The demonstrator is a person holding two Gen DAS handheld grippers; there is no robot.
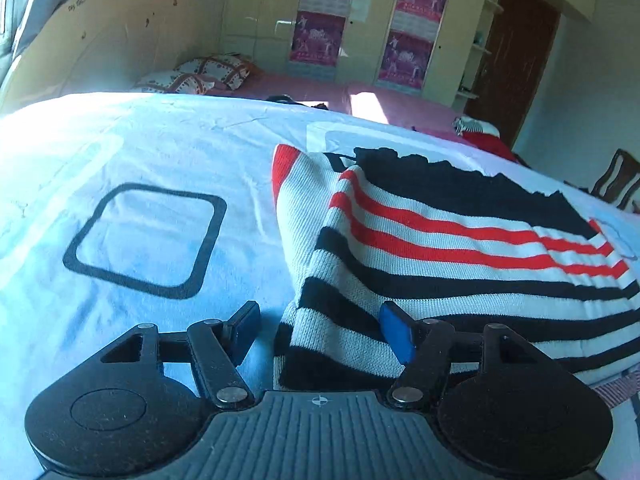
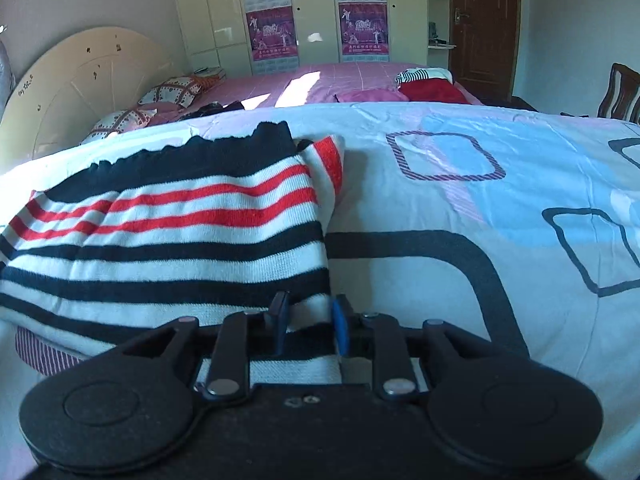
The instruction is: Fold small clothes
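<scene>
A knit sweater (image 1: 440,248) with black, white and red stripes lies folded on the pale blue bedsheet (image 1: 160,148). In the left wrist view its near left corner sits between the jaws of my left gripper (image 1: 320,334), which stand wide apart; the left pad is clear of the cloth. In the right wrist view the sweater (image 2: 180,232) fills the left half, and its near right corner lies flat between the narrowly parted jaws of my right gripper (image 2: 309,322), not pinched. A striped purple cloth (image 2: 44,352) peeks out under the sweater's near edge.
The sheet (image 2: 460,208) carries printed black rounded squares. Beyond it lies a pink bed (image 2: 320,80) with patterned pillows (image 2: 172,92) and a red and striped clothes pile (image 2: 428,84). A wardrobe with posters (image 2: 272,32), a brown door (image 2: 480,20) and a wooden chair (image 2: 618,92) stand behind.
</scene>
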